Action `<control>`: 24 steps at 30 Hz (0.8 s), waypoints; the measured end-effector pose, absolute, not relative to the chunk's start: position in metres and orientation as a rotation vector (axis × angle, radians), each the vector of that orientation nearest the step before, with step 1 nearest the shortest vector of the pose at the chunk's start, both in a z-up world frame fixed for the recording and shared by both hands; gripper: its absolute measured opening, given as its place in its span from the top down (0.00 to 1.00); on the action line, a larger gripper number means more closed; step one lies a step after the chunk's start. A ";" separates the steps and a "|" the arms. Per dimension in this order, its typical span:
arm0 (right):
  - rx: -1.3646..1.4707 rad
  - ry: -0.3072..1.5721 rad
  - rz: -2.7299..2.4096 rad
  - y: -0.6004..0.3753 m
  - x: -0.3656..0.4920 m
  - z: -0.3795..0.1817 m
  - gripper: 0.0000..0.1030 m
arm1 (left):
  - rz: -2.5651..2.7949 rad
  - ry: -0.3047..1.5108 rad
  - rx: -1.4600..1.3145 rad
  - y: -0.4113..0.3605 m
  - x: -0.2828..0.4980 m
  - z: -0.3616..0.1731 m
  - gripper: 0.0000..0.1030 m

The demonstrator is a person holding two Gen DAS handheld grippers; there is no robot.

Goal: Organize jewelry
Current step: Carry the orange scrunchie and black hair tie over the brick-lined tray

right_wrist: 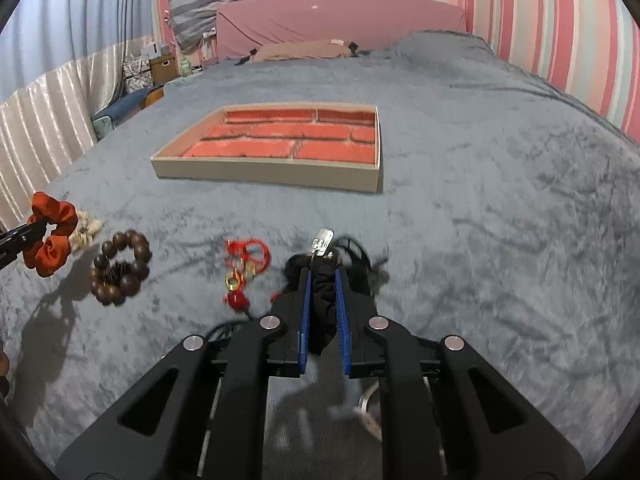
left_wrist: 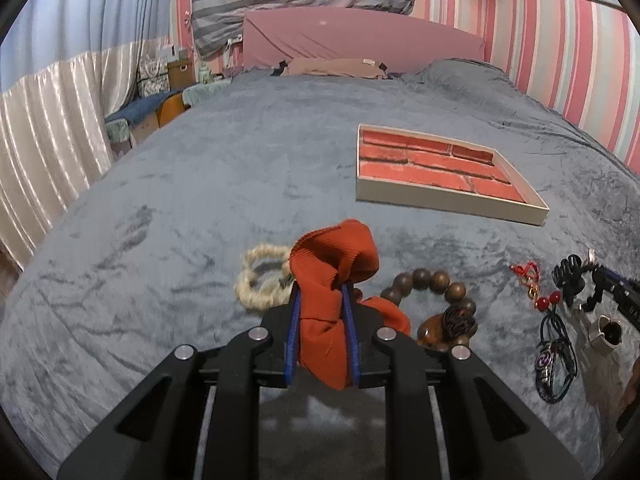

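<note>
A grey plush bedspread (left_wrist: 248,168) filled the pink-striped room, with the red-lined tray (right_wrist: 280,176) lying empty on it. The left gripper (left_wrist: 321,300) pinched an orange scrunchie (left_wrist: 332,268) – the right gripper (right_wrist: 322,280) clamped a black scrunchie (right_wrist: 325,300) near the wooden bead bracelet (right_wrist: 120,268).

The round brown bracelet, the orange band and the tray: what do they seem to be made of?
Bead bracelet: probably polished wood; dark brown round beads with a dull sheen.
Orange scrunchie: ribbed fabric, matte, gathered in soft folds.
Tray: looks like cardboard or thin board, pale matte walls, with a red velvety lining in its compartments.
</note>
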State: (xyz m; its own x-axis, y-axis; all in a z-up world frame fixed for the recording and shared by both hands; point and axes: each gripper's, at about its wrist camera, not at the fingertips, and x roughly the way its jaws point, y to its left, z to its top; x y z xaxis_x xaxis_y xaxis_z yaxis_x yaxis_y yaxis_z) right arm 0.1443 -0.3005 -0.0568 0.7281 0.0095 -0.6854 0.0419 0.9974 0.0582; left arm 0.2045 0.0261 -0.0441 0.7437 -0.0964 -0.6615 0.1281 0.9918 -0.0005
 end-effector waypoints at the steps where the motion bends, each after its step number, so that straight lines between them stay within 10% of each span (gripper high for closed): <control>1: 0.071 0.749 -0.018 -0.301 0.148 -0.054 0.88 | -0.128 0.720 0.048 0.023 0.207 -0.042 0.81; 24: 0.069 0.615 -0.089 -0.293 0.295 -0.028 0.88 | -0.256 0.586 0.042 -0.083 0.341 -0.025 0.81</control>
